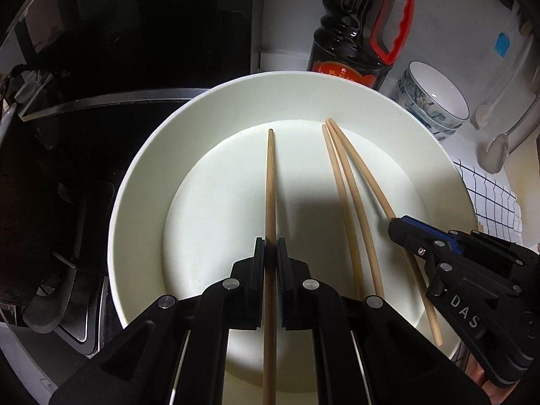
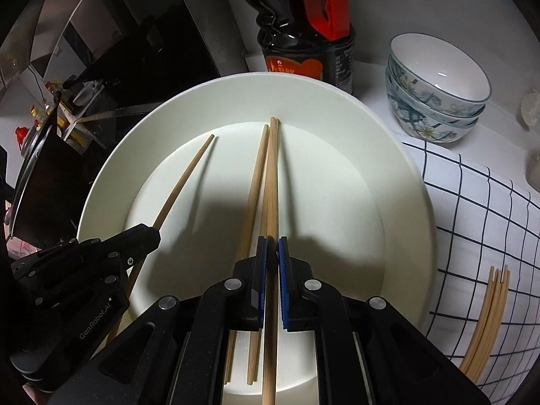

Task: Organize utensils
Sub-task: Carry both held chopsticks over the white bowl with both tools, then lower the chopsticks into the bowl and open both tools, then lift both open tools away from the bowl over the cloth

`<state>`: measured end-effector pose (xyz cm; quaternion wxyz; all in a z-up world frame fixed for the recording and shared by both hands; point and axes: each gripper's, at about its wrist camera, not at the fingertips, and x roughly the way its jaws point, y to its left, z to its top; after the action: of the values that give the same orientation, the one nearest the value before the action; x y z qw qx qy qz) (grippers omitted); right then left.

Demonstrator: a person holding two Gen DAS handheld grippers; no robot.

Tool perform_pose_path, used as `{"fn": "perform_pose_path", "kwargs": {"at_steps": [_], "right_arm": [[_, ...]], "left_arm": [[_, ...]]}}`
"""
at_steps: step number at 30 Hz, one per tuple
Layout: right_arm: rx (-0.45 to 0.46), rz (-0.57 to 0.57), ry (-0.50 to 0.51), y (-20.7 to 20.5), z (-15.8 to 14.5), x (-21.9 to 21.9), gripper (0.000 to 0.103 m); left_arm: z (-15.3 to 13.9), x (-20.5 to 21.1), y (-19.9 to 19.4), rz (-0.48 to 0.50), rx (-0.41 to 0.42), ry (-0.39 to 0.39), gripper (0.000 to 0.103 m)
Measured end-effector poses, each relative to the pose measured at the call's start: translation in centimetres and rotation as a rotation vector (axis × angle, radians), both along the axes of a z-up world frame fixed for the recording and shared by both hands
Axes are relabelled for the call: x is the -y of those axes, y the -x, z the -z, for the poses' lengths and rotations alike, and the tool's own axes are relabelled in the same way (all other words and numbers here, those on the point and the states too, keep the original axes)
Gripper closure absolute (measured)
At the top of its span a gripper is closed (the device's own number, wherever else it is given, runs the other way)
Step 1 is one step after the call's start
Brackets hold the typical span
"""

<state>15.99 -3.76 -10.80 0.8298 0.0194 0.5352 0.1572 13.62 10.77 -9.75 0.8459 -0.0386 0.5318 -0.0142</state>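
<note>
at the bottom centre of the left wrist view, the left gripper has its black fingers clenched on a single darker brown wooden chopstick, which runs straight up the middle of the frame with its tip over the wide round white plate. at the bottom centre of the right wrist view, the right gripper likewise grips one light wooden chopstick between blue-padded fingers, its tip near the plate's far inner edge. just left of it, another pale wooden chopstick lies loose on the plate. at the lower right of that view, a bundle of pale wooden chopsticks lies on a white cloth with a dark grid pattern, off the plate. beyond the plate, at the top centre, stands a dark sauce bottle with a red handle on the white surface. at the upper right, a stack of white bowls with blue floral print sits beside the cloth.
</note>
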Motion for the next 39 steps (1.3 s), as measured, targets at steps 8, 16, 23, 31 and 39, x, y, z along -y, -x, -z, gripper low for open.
{"fn": "perform_pose_path", "kwargs": {"at_steps": [8,16,23,31,39], "right_arm": [[0.010,0.011,0.009,-0.5,-0.5,-0.1,0.084],[0.056,0.036,0.028,0.8,-2.0,1.2,0.081],[0.081,0.032,0.009,3.0,-3.1,1.8,0.071],[0.116,0.068,0.011,5.8,-4.6,1.6,0.051],[0.140,0.142,0.022,9.0,-5.7,2.2,0.045]], "left_arm": [[-0.1,-0.5,0.1,-0.025,-0.007,-0.019,0.049],[-2.2,-2.1,1.6,-0.080,0.048,-0.032,0.034],[-3.5,-2.4,3.1,-0.082,0.066,-0.048,0.020],[-4.7,-3.1,4.9,-0.064,0.079,-0.049,0.012],[-5.0,-2.7,6.6,0.001,0.084,-0.044,0.008]]}}
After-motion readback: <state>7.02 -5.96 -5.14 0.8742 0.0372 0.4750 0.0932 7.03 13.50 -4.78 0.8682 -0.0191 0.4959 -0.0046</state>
